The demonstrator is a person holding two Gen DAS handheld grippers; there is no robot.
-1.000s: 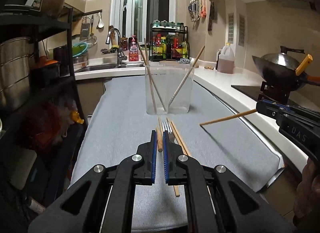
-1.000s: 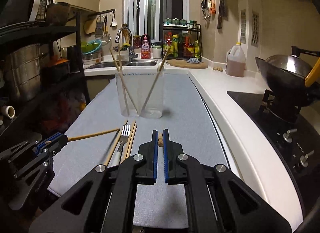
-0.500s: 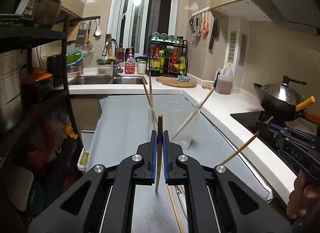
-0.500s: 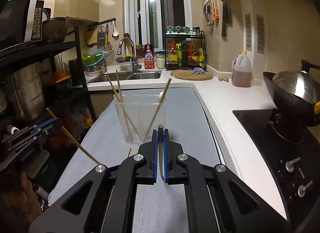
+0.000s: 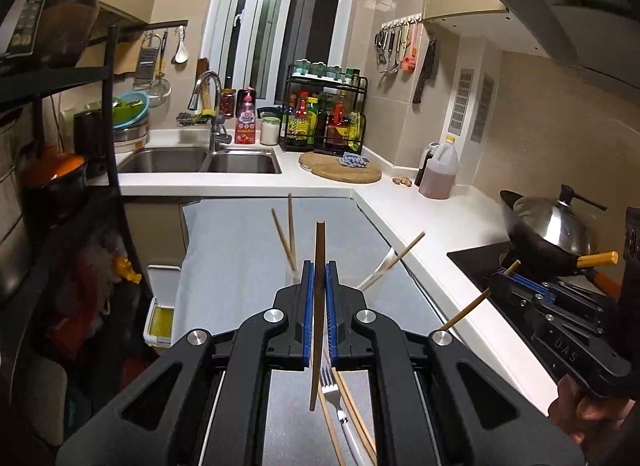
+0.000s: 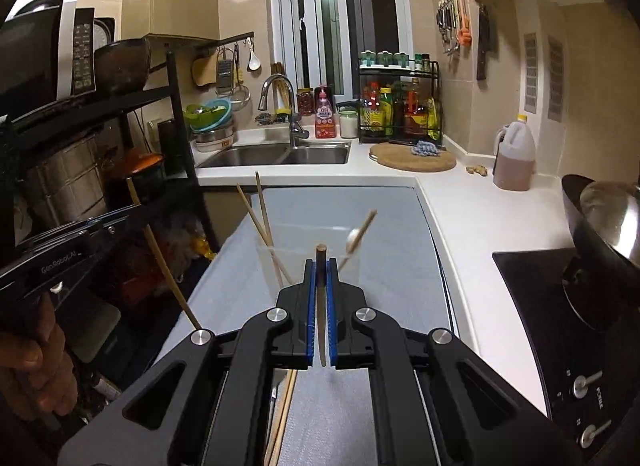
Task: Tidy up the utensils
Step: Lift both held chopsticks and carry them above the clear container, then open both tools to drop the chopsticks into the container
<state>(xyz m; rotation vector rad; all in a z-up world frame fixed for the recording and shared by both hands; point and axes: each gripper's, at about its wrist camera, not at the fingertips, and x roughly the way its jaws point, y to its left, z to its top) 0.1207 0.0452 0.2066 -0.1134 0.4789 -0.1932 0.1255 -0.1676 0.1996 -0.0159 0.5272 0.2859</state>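
- Both hand-held grippers are loaded: the left hand-held gripper point(image 5: 319, 290) is clamped on a dark wooden chopstick point(image 5: 318, 266) that stands nearly upright between its blue pads, its lower tip hanging free above the grey mat point(image 5: 236, 266).
- Likewise, the right hand-held gripper point(image 6: 319, 290) is closed on a second chopstick point(image 6: 321, 306), also upright, with its blunt end poking just above the pads.
- Just beyond both grippers stands the clear holder point(image 6: 308, 262) on the mat. It already carries two chopsticks point(image 6: 262, 213) leaning left, plus another stick point(image 6: 366, 225) and what looks like a white spoon point(image 6: 353, 240) leaning right, so part of the sorting appears done.
- Short of the holder, nearer the cameras, a fork point(image 5: 334, 394) and two light chopsticks point(image 5: 354, 414) lie flat on the surface, not yet collected.
- By my reckoning the task is roughly mid-way: two sticks are raised near the holder and need dropping in, then the fork and the loose pair remain.
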